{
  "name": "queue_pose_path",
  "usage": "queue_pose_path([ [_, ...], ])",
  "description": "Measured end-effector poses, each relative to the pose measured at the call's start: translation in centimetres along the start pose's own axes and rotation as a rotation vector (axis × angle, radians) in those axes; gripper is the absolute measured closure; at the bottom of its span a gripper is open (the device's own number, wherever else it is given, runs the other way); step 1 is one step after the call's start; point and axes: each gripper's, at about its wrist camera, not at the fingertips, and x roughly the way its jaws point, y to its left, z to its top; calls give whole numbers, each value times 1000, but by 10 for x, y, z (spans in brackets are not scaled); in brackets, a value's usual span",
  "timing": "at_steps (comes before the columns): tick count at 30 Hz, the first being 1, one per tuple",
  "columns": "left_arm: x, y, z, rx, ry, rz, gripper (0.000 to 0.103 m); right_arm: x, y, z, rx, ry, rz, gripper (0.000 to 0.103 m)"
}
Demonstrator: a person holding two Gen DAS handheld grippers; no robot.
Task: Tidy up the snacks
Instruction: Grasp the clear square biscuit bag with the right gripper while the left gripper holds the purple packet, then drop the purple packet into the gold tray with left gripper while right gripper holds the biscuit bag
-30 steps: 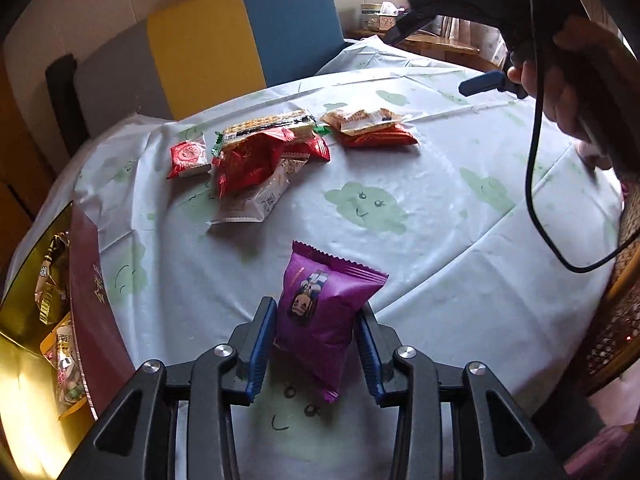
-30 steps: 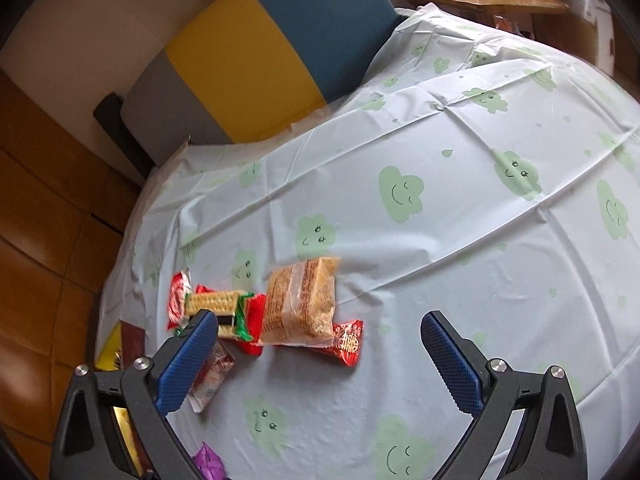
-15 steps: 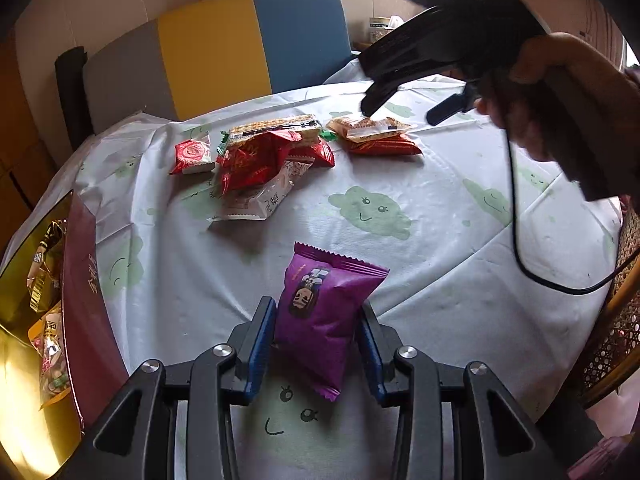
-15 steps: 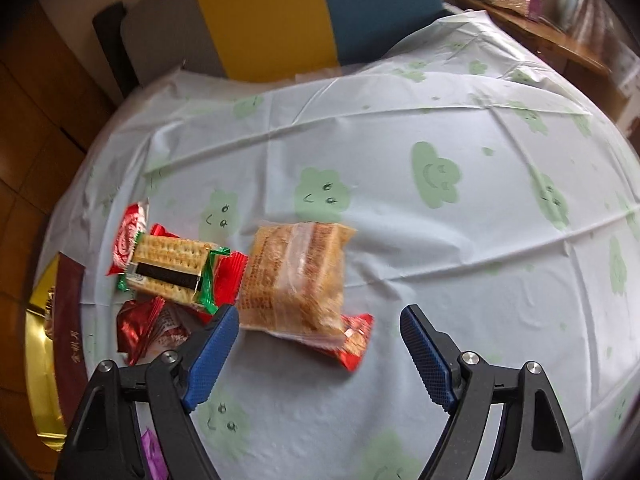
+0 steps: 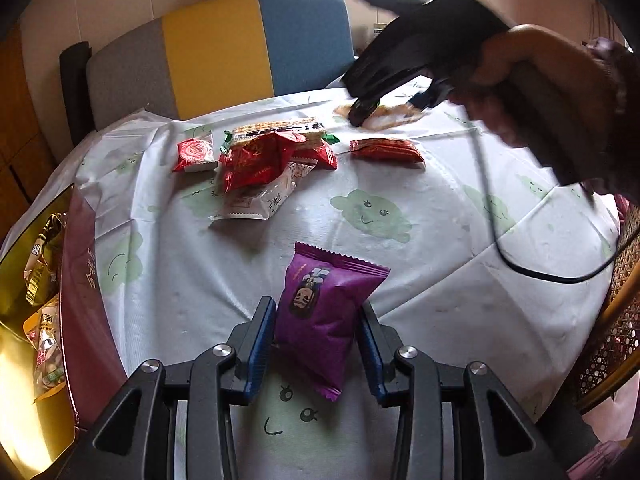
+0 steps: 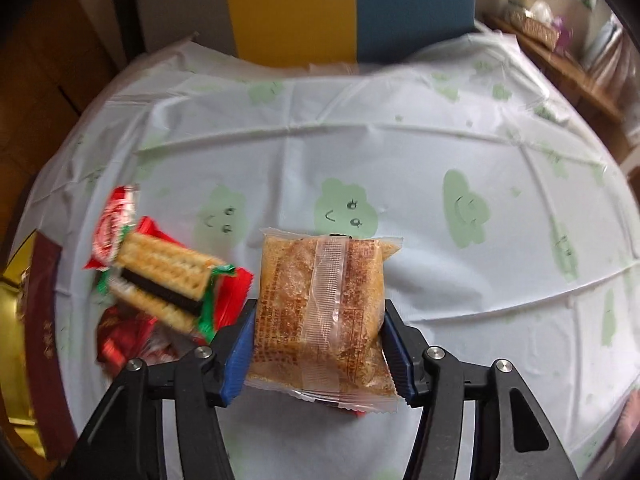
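My left gripper (image 5: pixel 318 322) is shut on a purple snack packet (image 5: pixel 326 312) and holds it above the table's near edge. My right gripper (image 6: pixel 318 338) has its blue pads on both sides of a clear packet of brown crumbly cake (image 6: pixel 324 316), which lies on the tablecloth over a red packet. In the left wrist view the right gripper (image 5: pixel 360 114) reaches down onto that cake packet (image 5: pixel 392 118) at the far side. A pile of red packets and a cracker pack (image 5: pixel 272 148) lies left of it.
A gold and maroon box (image 5: pixel 80 280) with several snacks inside stands at the table's left edge. A red packet (image 5: pixel 386 150) lies near the cake packet. A chair with grey, yellow and blue back (image 5: pixel 224 52) stands behind the table. A wicker chair (image 5: pixel 616 328) is at right.
My right gripper came down from above the table and its jaws narrowed around the cake packet. My left gripper stayed still, holding the purple packet.
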Motion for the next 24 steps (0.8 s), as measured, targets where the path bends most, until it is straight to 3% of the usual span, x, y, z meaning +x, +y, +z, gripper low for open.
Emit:
queue_pose_path([
  [4, 0, 1, -1, -8, -4, 0, 62, -25, 14, -31, -116, 17, 100, 44],
  [11, -1, 1, 2, 0, 11, 2, 63, 3, 47, -97, -255, 160, 117, 44],
  [12, -2, 3, 4, -7, 21, -2, 63, 3, 49, -100, -269, 141, 106, 44],
  [15, -15, 16, 8, -79, 23, -59, 64, 3, 47, -100, -244, 153, 133, 43],
  [20, -55, 55, 16, -230, -52, -90, 64, 4, 47, -98, -252, 145, 129, 42],
  [24, -84, 102, 19, -378, -110, -53, 64, 4, 48, -99, -260, 141, 124, 41],
])
